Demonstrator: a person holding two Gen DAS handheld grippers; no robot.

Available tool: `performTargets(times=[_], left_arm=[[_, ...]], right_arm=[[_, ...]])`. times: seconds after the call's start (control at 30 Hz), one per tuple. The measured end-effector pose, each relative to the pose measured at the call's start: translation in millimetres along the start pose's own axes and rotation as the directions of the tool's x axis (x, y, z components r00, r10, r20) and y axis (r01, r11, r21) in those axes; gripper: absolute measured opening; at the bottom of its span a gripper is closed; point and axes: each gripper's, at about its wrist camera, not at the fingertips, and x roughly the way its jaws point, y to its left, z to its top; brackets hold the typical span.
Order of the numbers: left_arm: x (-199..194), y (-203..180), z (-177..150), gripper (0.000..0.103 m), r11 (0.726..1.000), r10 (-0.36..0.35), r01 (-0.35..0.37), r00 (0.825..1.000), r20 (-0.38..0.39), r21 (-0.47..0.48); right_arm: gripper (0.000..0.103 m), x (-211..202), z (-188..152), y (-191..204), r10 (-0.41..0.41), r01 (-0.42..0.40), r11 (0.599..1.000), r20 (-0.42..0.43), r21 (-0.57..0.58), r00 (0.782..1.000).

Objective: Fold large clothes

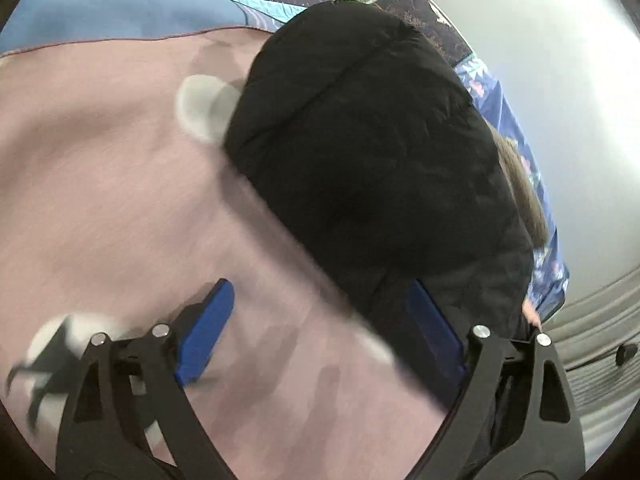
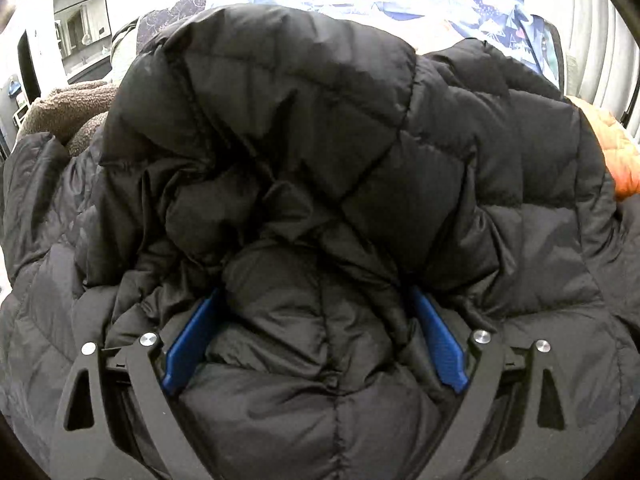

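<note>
black puffer jacket (image 2: 320, 160) on pink printed blanket (image 1: 100, 180), pale ribbed curtain (image 2: 600, 20) behind

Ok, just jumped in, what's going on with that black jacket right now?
A person with a handheld gripper in each hand is folding a black puffer jacket. The right gripper is pushed into a bunched fold of it, jaws spread wide around the padding. The left gripper is open too, above the pink blanket beside the jacket's edge. The left view is blurred.
</note>
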Motion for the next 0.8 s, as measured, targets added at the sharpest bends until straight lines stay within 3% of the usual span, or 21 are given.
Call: performTargets(times=[0.1,0.13,0.2,0.23,0.27,0.33,0.47,0.53,0.57,0.63,0.7,0.77,0.8], left_arm=[[12.9,3.4,18.7,0.091,0.999,0.004,-0.002,0.999,0.052,-0.037],[15.9,2.6,23.0,0.087,0.999,-0.005,0.009,0.997,0.074,-0.051],[17.3,3.6,29.5,0.05,0.996,-0.051,0.058,0.993,0.107,-0.065],[17.1,4.6,31.9,0.017,0.993,-0.082,0.09,0.991,0.104,-0.074],[11.8,3.4,32.7,0.003,0.988,-0.121,0.131,0.987,0.109,-0.086],[-6.8,-11.6,28.4,0.0,0.983,-0.167,0.177,0.972,0.164,-0.051],[-76.6,-78.6,18.6,0.0,0.955,-0.274,0.232,0.927,0.257,0.184],[-101.7,-127.5,14.5,0.0,0.912,-0.347,0.26,0.901,0.261,0.317],[-116.1,-157.1,11.6,0.0,0.874,-0.391,0.272,0.886,0.25,0.402],[-128.9,-199.8,-2.2,0.0,0.816,-0.439,0.287,0.872,0.214,0.502],[-132.3,-234.9,-17.8,0.003,0.789,-0.408,0.239,0.892,0.193,0.566],[-126.4,-241.4,-33.0,0.04,0.788,-0.361,0.192,0.914,0.187,0.586],[-118.2,-239.6,-39.8,0.045,0.796,-0.326,0.164,0.927,0.185,0.582]], right_arm=[[0.094,0.6,-0.8,0.4,0.004,-0.004,1.0,0.003,0.002,1.0],[0.094,0.7,-0.3,0.2,0.005,-0.005,1.0,0.003,0.002,1.0],[0.095,0.7,-1.9,-1.1,0.006,-0.006,1.0,0.004,0.002,1.0],[0.095,0.6,-1.7,-1.3,0.005,-0.005,1.0,0.004,0.002,1.0],[0.095,0.5,-1.5,-1.2,0.005,-0.005,1.0,0.004,0.001,1.0],[0.095,0.5,-1.1,-0.8,0.004,-0.004,1.0,0.004,0.002,1.0],[0.095,1.7,-1.9,1.1,0.0,0.0,1.0,0.004,-0.001,1.0],[0.095,1.7,-1.9,1.4,-0.001,0.001,1.0,0.005,-0.002,1.0],[0.095,1.6,-2.0,1.0,0.001,-0.001,1.0,0.005,-0.001,1.0],[0.095,1.0,-2.2,0.5,0.006,-0.006,1.0,0.007,0.004,1.0],[0.095,0.5,-2.5,-1.1,0.011,-0.011,1.0,0.01,0.007,1.0],[0.095,0.4,-2.8,-2.1,0.015,-0.015,1.0,0.011,0.009,1.0],[0.095,0.4,-2.7,-2.1,0.015,-0.015,1.0,0.01,0.009,1.0]])
